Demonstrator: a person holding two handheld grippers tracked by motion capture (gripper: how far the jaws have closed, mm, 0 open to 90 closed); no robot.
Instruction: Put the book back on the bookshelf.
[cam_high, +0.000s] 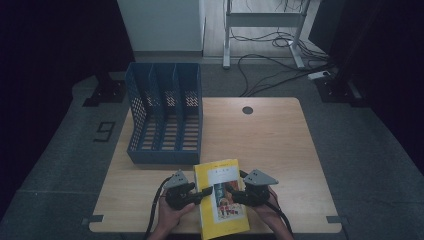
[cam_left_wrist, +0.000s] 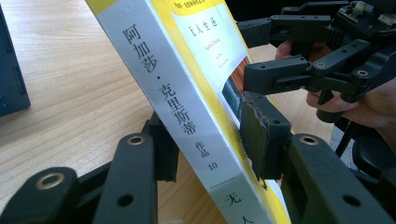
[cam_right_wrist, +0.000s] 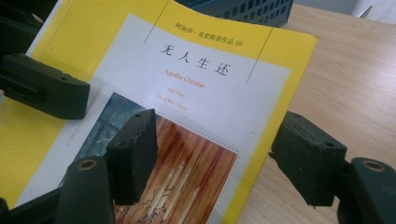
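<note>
Book (cam_high: 221, 197), yellow-covered, sits at the near edge of the table (cam_high: 280, 145) between the two grippers, its long axis running away from the person toward the blue file rack (cam_high: 165, 117); the left gripper (cam_high: 192, 194) has it by the spine edge, jaws part-closed with one pad under the back and one pressing the front cover, so the book tilts up off the wood; the right gripper (cam_high: 239, 192) reaches in from the opposite side, its jaws straddling the fore-edge and not clearly pressing. Judging by this, the left hand carries the load. The left gripper view shows the white spine (cam_left_wrist: 187, 116) and the lifted underside; the right gripper view shows the cover title (cam_right_wrist: 196, 60) and the rack just beyond the book's far end.
</note>
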